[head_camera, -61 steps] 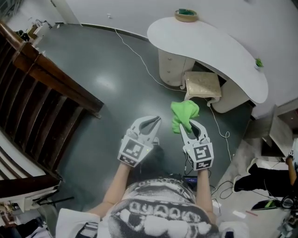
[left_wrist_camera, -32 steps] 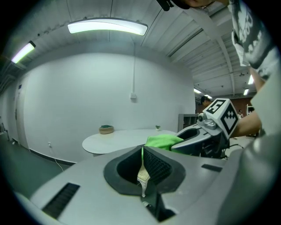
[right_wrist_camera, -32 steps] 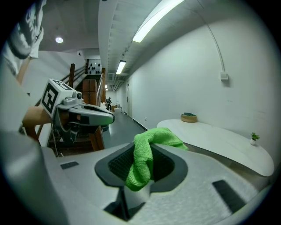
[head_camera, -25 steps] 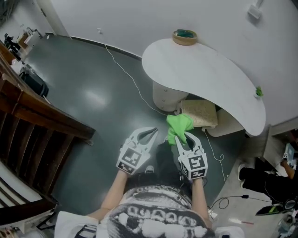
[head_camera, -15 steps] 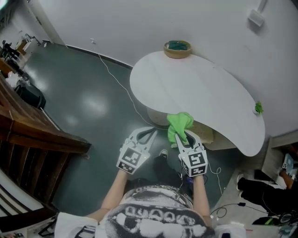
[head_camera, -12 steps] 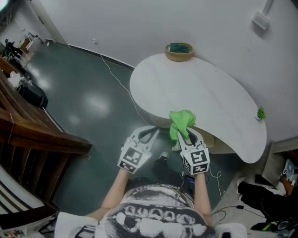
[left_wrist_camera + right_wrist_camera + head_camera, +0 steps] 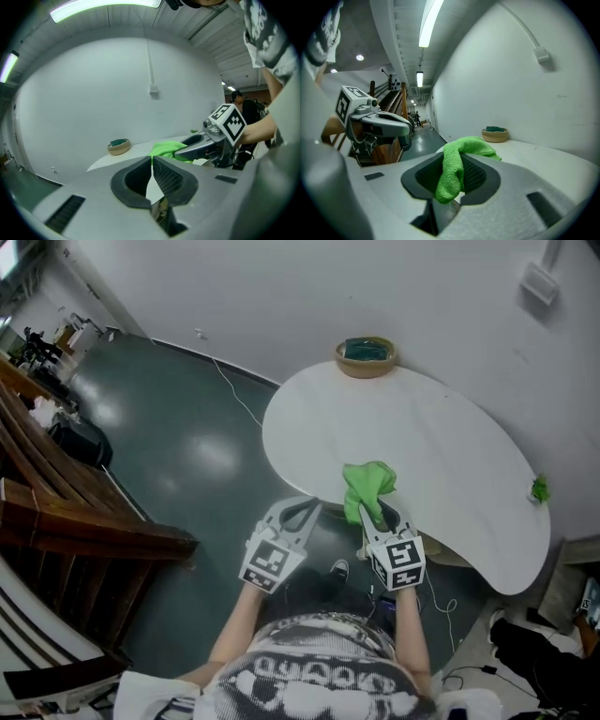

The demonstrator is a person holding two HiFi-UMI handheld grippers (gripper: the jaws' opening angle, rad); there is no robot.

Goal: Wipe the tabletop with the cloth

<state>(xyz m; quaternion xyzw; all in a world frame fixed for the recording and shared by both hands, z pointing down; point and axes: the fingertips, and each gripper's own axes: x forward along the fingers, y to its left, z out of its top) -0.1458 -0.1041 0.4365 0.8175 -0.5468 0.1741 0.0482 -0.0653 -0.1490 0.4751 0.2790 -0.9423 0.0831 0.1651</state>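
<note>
Green terry cloth (image 7: 368,486), bunched, clamped tight between right gripper (image 7: 378,515) fingers, over near edge of smooth white kidney-shaped bench (image 7: 450,456). Left gripper (image 7: 307,508) fingers closed together, holding nothing. Round woven basket (image 7: 366,354) at far edge.

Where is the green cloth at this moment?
In the head view, the green cloth is pinched in the right gripper, just right of centre, above the near edge of the white table.
</note>
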